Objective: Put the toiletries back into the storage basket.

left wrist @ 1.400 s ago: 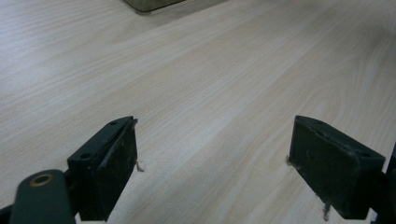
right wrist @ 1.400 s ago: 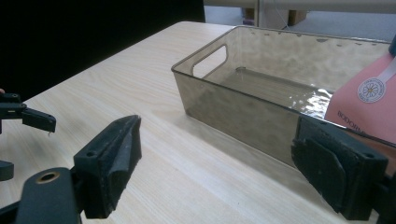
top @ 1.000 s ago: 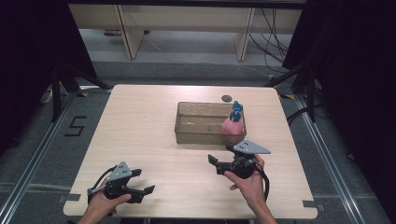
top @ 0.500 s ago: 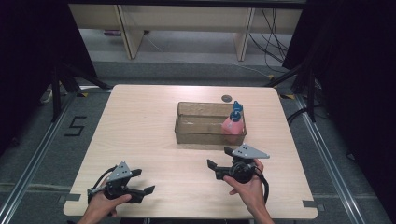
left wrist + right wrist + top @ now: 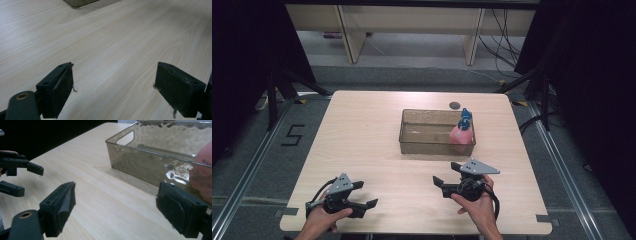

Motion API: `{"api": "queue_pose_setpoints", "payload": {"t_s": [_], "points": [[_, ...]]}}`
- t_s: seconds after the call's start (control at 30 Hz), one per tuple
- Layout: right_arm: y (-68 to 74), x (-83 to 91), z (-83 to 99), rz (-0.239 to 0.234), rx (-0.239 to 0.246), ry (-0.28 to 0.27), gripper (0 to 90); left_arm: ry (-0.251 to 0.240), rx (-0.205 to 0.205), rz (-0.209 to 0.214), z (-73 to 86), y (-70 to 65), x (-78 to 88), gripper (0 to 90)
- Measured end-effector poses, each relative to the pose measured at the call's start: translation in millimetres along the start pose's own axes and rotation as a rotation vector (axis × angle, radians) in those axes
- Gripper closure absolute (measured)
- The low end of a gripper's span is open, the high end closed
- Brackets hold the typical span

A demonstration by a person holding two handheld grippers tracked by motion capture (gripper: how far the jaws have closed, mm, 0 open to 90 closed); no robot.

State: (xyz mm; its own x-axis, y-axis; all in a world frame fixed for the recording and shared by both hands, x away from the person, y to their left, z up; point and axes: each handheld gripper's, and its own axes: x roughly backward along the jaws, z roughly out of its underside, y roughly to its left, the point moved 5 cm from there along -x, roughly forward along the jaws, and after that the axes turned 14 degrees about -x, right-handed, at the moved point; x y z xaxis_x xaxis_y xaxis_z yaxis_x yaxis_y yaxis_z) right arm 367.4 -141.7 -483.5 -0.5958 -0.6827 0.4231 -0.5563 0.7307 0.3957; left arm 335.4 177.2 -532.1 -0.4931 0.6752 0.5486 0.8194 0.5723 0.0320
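Resting low over the near edge of the pale wooden counter (image 5: pixel 362 130), the left gripper (image 5: pixel 362 195) sits in the person's left hand (image 5: pixel 319 222) near the left corner, its fingers (image 5: pixel 58 88) spread wide with only bare wood grain between them. The right gripper (image 5: pixel 446 174), held in the right hand (image 5: pixel 477 207) near the middle of the near edge, is likewise released, its fingers (image 5: pixel 61 205) standing well apart and gripping nothing; a grey three-cornered plate (image 5: pixel 479 167) rides on top of it. Just beyond the right gripper, toward the far side, stands a smoky translucent bin (image 5: pixel 412 142) with a cut-out handle in its left end wall. A pink bottle (image 5: pixel 460 134) with a blue top (image 5: pixel 466 116) sits upright inside the bin at its right end; in the right gripper view its pink body (image 5: pixel 203 170) shows through the bin's near wall, above the right-hand finger. A small dark round thing (image 5: pixel 455 105) lies on the counter just behind the bin's far wall; what it is cannot be told. In the right gripper view the left gripper (image 5: pixel 21 178) appears at the far left, open as well.
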Motion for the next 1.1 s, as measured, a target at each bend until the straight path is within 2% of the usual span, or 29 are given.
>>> {"api": "queue_pose_setpoints", "payload": {"t_s": [0.03, 0.27, 0.3, 0.33, 0.4, 0.43, 0.5, 0.53, 0.63, 0.67, 0.7, 0.73, 0.9, 0.93, 0.97, 1.0, 1.03, 1.07, 1.1], "points": [[-1.0, 0.3, 1.2, 0.016, 0.006, 0.003, 16.5, 0.000, 0.000, 0.000, 0.0, 0.0, 0.0, 14.7], [1.6, 1.7, 7.5, -0.003, -0.019, 0.008, 16.5, 0.002, 0.002, -0.005, 0.1, -0.2, -0.1, 14.7], [0.7, 1.7, 8.3, 0.003, -0.008, 0.009, 16.4, 0.000, 0.001, 0.000, 0.0, -0.3, -0.2, 14.7], [2.2, 2.4, 9.8, 0.008, -0.027, 0.017, 16.4, 0.000, 0.001, 0.002, 0.0, -0.3, -0.1, 14.7], [2.4, 2.7, 11.1, -0.011, -0.012, 0.017, 16.2, -0.011, 0.006, -0.001, -0.5, -0.5, -0.7, 14.7], [2.8, 3.5, 12.3, 0.002, -0.013, 0.007, 16.1, -0.006, 0.002, -0.001, -0.1, -0.1, -0.4, 14.7], [2.8, 3.1, 15.0, -0.011, 0.000, 0.027, 16.0, -0.006, 0.002, -0.001, -0.1, -0.2, -0.4, 14.7], [4.8, 4.2, 18.0, -0.012, -0.028, 0.032, 15.9, -0.010, 0.006, 0.000, -0.4, -0.6, -0.7, 14.7], [4.8, 4.7, 19.6, -0.018, -0.018, 0.042, 15.9, -0.010, 0.005, 0.000, -0.5, -0.6, -0.5, 14.7], [3.8, 5.5, 19.7, -0.007, -0.002, 0.036, 15.9, -0.010, 0.006, 0.000, -0.4, -0.5, -0.6, 14.7], [6.2, 7.1, 22.0, -0.004, -0.036, 0.054, 15.9, -0.005, 0.001, 0.000, -0.1, -0.1, -0.3, 14.7], [4.9, 6.6, 22.6, -0.014, -0.010, 0.046, 15.9, -0.006, 0.002, 0.000, -0.1, -0.2, -0.4, 14.7], [5.6, 7.4, 26.0, -0.026, -0.021, 0.050, 15.9, -0.010, 0.006, 0.000, -0.5, -0.8, -0.8, 14.7], [4.5, 8.8, 26.3, -0.013, -0.006, 0.054, 15.9, -0.010, 0.006, -0.004, -0.4, -0.8, -0.7, 14.7], [7.9, 9.7, 29.0, -0.014, -0.057, 0.060, 15.9, -0.008, 0.007, -0.005, -0.4, -0.8, -0.5, 14.7], [5.3, 9.2, 28.5, -0.017, -0.013, 0.057, 15.8, -0.008, 0.006, -0.005, -0.4, -0.7, -0.5, 14.7], [7.6, 10.7, 30.7, -0.013, -0.040, 0.068, 15.8, -0.016, 0.006, -0.006, -0.4, -0.8, -0.9, 14.8], [5.4, 10.3, 30.4, -0.009, -0.013, 0.061, 15.8, -0.019, 0.006, -0.008, -0.4, -0.9, -1.1, 14.7], [5.5, 11.9, 30.6, -0.005, -0.008, 0.060, 15.8, -0.019, 0.006, -0.008, -0.4, -0.9, -1.2, 14.7]]}}
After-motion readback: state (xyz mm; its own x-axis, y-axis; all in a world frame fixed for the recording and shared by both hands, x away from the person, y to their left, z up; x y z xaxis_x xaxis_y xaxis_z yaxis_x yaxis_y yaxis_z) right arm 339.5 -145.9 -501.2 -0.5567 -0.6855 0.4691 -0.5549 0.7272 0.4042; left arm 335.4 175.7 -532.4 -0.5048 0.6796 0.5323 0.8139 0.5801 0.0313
